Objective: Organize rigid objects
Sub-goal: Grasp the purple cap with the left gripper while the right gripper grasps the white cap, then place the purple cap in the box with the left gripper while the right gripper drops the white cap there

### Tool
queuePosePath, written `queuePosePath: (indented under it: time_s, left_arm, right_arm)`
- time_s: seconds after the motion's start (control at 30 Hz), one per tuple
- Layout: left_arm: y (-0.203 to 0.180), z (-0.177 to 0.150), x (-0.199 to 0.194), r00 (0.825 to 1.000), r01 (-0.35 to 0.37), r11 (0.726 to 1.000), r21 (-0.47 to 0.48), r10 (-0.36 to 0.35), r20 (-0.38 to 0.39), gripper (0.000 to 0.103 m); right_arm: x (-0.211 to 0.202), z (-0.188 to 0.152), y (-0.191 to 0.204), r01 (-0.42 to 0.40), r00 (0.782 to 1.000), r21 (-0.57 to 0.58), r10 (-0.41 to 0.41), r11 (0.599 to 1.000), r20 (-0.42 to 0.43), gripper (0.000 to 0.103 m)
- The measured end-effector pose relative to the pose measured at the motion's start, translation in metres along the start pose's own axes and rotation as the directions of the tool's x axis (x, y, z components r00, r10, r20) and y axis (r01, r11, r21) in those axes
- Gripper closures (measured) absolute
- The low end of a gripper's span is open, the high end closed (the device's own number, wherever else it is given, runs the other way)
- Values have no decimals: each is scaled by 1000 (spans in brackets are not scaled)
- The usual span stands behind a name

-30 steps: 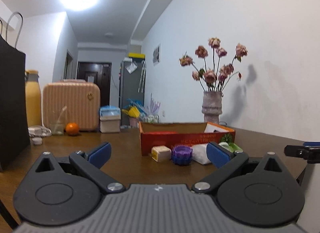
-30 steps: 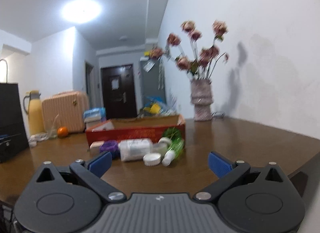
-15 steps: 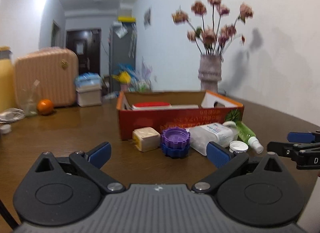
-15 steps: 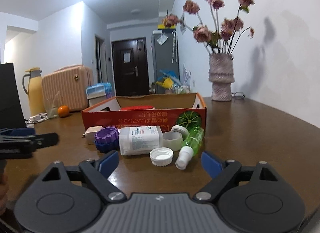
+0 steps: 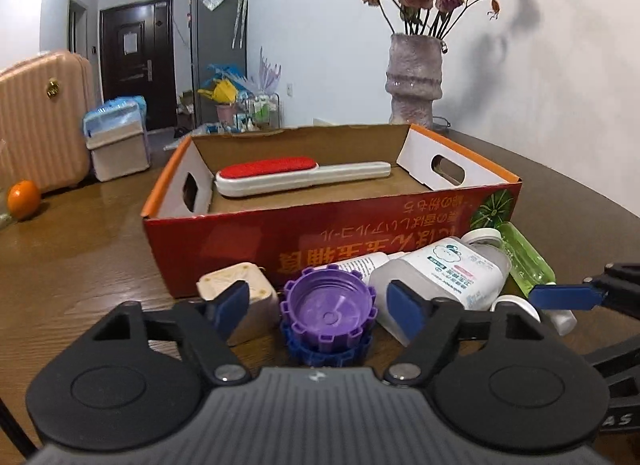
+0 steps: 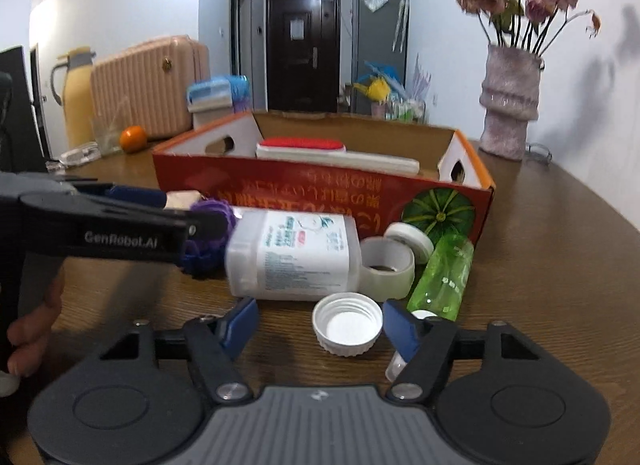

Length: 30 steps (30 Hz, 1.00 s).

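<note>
Left gripper (image 5: 318, 303) spread wide, empty, bracketing purple cap (image 5: 327, 308) stacked on blue cap (image 5: 326, 349). Right gripper (image 6: 318, 325) also spread, empty, white cap (image 6: 347, 323) between fingertips on table (image 6: 540, 265). Clutter sits just before red cardboard box (image 5: 328, 241); lint brush (image 5: 296, 177) already inside.

Risks, judged:
- Left fingers crowded by beige block (image 5: 240, 297) and white bottle (image 5: 440, 281); closing may pinch or shove neighbour.
- Purple cap may slide off blue one.
- White cap shallow; may squirt out.
- Grippers close together; collision possible.
</note>
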<state>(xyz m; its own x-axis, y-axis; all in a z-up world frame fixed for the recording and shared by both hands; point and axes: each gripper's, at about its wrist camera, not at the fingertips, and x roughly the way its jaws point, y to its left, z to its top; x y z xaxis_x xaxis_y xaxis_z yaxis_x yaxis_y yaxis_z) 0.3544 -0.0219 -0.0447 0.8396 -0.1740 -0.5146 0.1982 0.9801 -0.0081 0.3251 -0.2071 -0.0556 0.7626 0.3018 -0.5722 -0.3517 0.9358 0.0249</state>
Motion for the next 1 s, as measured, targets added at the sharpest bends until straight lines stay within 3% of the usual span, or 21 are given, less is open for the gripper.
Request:
queuePosePath:
  time_s: [0.1,0.13,0.17,0.33,0.47,1.0]
  left_arm:
    - [-3,0,2,1000,-7,1000,8,7,11,41]
    - [-4,0,1,1000,-1,1000,8,1,15,48]
    - [-4,0,1,1000,3,1000,7,-3,14,49]
    - [-4,1,-4,1000,3,1000,-2,-3,21,49]
    - [-8,6,-27,996,-9,1000,8,8,93,49]
    - [-6,-5,-176,951,-99,994,-38,106,290,49]
  right_arm:
    - [9,0,-5,12,1000,26,-11,1000,-18,51]
    - [12,0,-8,0,999,41,1,999,-33,62]
    - [12,0,-11,-4,999,54,5,999,-32,64]
    - [8,-4,-13,-6,1000,72,7,997,-24,64]
    - [-5,-4,-11,-19,1000,77,20,997,-6,64]
    - [-113,-14,17,5,988,71,-16,997,152,64]
